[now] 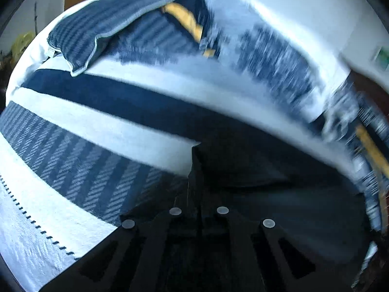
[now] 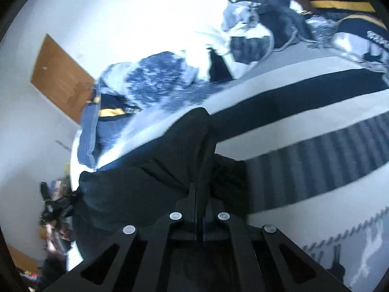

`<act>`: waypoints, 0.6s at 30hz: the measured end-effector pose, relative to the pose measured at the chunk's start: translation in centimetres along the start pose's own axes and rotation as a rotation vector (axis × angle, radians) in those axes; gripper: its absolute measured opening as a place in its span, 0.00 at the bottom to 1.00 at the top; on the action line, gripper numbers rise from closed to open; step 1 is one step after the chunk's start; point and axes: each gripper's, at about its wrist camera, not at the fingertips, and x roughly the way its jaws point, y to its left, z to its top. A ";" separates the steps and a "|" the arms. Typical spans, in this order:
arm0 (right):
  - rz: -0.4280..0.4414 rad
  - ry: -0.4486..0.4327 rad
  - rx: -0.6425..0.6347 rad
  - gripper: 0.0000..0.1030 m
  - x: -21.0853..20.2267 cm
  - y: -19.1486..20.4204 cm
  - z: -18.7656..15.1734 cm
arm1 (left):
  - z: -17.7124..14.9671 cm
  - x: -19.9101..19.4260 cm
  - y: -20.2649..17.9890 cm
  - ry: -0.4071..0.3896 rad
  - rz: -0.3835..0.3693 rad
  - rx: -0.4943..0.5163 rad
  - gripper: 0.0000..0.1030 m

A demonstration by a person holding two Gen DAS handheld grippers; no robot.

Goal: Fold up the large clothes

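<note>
A dark, nearly black garment lies on a bed covered by a white and navy striped blanket. In the left wrist view my left gripper is shut on the garment's left corner, and the cloth spreads away to the right. In the right wrist view my right gripper is shut on a bunched fold of the same dark garment, which drapes over the fingers and hangs to the left above the blanket. The cloth hides both pairs of fingertips.
A blue striped pillow sits at the head of the bed, with a navy and yellow garment beside it. More clothes are heaped at the far side. A person's striped top shows top right. A wooden door and floor clutter lie left.
</note>
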 end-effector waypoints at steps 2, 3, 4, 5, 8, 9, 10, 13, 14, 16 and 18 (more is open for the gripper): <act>0.003 0.058 0.001 0.02 3.4 -0.9 -0.3 | -0.4 1.9 0.6 0.078 0.026 -0.052 0.09; 0.012 0.093 0.005 0.03 4.3 -1.6 -0.6 | -0.5 1.5 1.4 0.080 -0.001 -0.099 0.10; 0.015 0.110 0.013 0.07 4.8 -1.9 -0.6 | -0.5 0.6 1.9 0.057 -0.019 -0.126 0.10; 0.016 0.111 0.012 0.07 5.0 -1.4 -0.6 | -0.6 -1.2 2.7 0.012 -0.042 -0.151 0.16; 0.000 0.048 -0.003 0.15 1.3 -1.4 -0.6 | -1.5 -6.8 4.6 -0.099 -0.046 -0.186 0.73; 0.014 0.004 0.002 0.41 -1.2 -1.8 -1.1 | -2.3 -9.0 5.2 -0.151 -0.026 -0.206 0.82; 0.029 -0.032 0.005 0.80 -3.0 -2.2 -1.6 | -3.4 -11.4 5.8 -0.194 0.003 -0.224 0.82; 0.089 -0.116 0.036 0.87 -8.6 -4.2 -5.0 | -8.6 -16.2 7.0 -0.209 0.033 -0.288 0.82; 0.133 -0.105 0.063 0.87 -9.6 -5.0 -6.7 | -9.7 -16.6 6.9 -0.203 0.035 -0.308 0.82; 0.195 -0.097 0.174 0.87 -10.5 -6.7 -10.8 | -14.7 -17.7 6.4 -0.173 0.004 -0.352 0.82; 0.226 -0.055 0.258 0.87 -9.8 -7.4 -14.0 | -19.2 -17.9 5.5 -0.151 -0.019 -0.410 0.82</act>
